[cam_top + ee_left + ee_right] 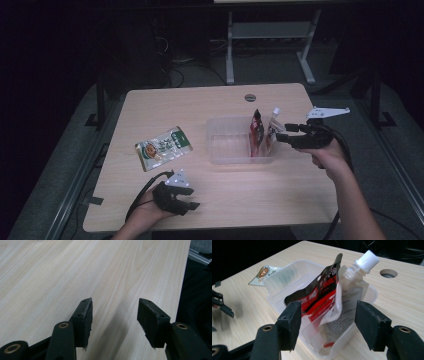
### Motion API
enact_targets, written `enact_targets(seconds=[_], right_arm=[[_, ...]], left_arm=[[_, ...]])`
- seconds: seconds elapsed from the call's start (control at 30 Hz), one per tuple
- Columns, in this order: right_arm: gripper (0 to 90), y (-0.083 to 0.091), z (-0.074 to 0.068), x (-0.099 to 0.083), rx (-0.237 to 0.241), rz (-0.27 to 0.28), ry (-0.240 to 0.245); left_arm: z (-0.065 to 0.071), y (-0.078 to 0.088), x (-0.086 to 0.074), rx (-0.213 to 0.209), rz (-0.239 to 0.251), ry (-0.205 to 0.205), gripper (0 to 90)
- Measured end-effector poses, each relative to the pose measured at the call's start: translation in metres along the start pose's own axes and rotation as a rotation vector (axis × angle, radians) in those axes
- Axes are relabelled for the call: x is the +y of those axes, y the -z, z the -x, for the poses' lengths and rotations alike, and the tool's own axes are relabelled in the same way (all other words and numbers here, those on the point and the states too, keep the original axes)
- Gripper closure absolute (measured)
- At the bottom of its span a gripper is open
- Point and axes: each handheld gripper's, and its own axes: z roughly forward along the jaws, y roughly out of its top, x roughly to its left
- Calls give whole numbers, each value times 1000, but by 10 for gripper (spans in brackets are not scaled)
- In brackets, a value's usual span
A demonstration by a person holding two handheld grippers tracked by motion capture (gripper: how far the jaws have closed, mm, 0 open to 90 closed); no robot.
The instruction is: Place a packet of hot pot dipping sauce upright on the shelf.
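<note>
A pale wooden table (150,107) with fine straight grain fills the scene, a round cable hole (250,97) near its far edge. Right of centre sits a clear, thin-walled rectangular plastic tub (227,145) with rounded corners. Leaning upright at its right end are two soft pouches: a glossy red-and-black pouch (319,296) and, just behind and touching it, a white pouch (348,312) with black print and a ribbed white screw cap (367,260). On the table left of the tub, well apart from it, lies a flat, shiny green-and-white packet (163,147). The right gripper (289,134), held level at the tub's right end, has blocky black jaws standing wide on either side of the pouches without pressing on them. The left gripper (114,315) rests near the table's near edge, its rough-padded jaws about half apart over bare wood, holding nothing.
</note>
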Motion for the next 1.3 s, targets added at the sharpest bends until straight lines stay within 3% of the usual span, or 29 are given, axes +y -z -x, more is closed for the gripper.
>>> enact_targets(seconds=[0.37,0.57,0.73,0.97,1.17,1.27,1.3], right_arm=[[355,11,-25,-25,-94,-49,42],[353,14,-41,-45,-86,-68,48],[349,9,-61,-59,-49,-80,60],[349,-22,-89,-65,45,-92,112],[345,-52,-112,-73,121,-181,176],[342,-62,-120,-75,144,-215,205],[342,-65,-122,-76,155,-220,213]], left_arm=[[-10,13,-8,16,13,13,404],[-17,21,-12,34,19,23,395],[-25,26,-17,50,21,34,381],[-32,31,-23,71,27,57,378],[-40,36,-27,92,25,63,378],[-41,38,-29,103,40,92,377],[-43,40,-30,113,27,72,378]])
